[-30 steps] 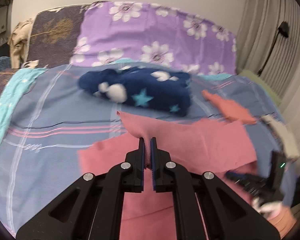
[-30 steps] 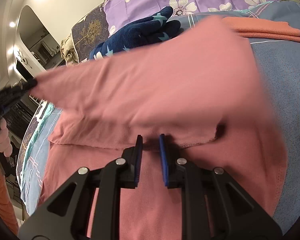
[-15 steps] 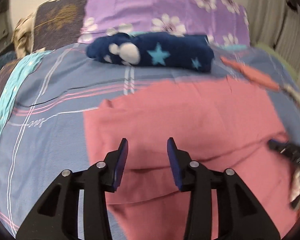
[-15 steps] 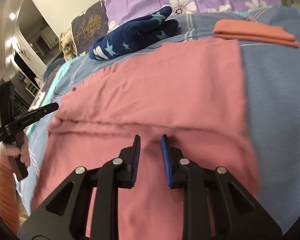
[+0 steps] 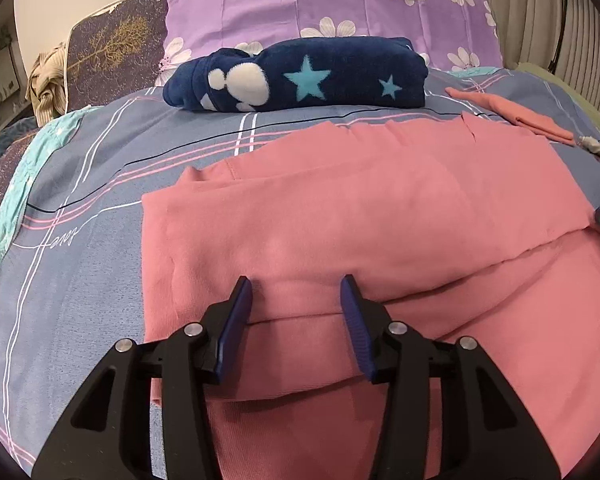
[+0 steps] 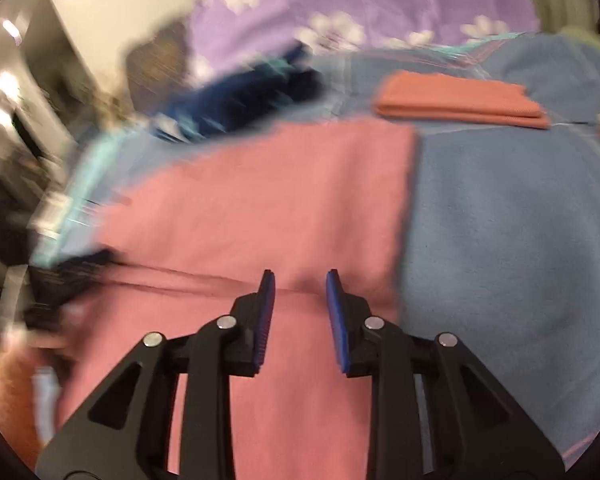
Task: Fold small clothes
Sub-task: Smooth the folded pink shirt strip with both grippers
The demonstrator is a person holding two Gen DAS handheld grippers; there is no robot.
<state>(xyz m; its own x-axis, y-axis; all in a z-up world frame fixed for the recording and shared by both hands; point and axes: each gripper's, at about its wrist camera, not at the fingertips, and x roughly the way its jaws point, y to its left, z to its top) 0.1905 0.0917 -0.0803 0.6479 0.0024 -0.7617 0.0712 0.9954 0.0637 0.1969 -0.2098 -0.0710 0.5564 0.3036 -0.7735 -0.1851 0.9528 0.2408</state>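
Left wrist view: the left gripper (image 5: 296, 294) is seen with jaws opening, nothing clamped, above the pink garment (image 5: 380, 216) on the bedsheet (image 5: 80, 184). A navy star blanket (image 5: 300, 76) lies at 12 o'clock. Script at 9 o'clock is unreadable.

Right wrist view: the right gripper (image 6: 300, 292) is seen with jaws opening, nothing gripped, over the pink garment (image 6: 260, 200). A folded orange cloth (image 6: 460, 100) lies at 1 o'clock.

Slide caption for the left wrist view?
Left gripper opening above a folded pink garment on the bed.

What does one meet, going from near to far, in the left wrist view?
left gripper → pink garment → striped bedsheet → navy star blanket → purple flowered pillow
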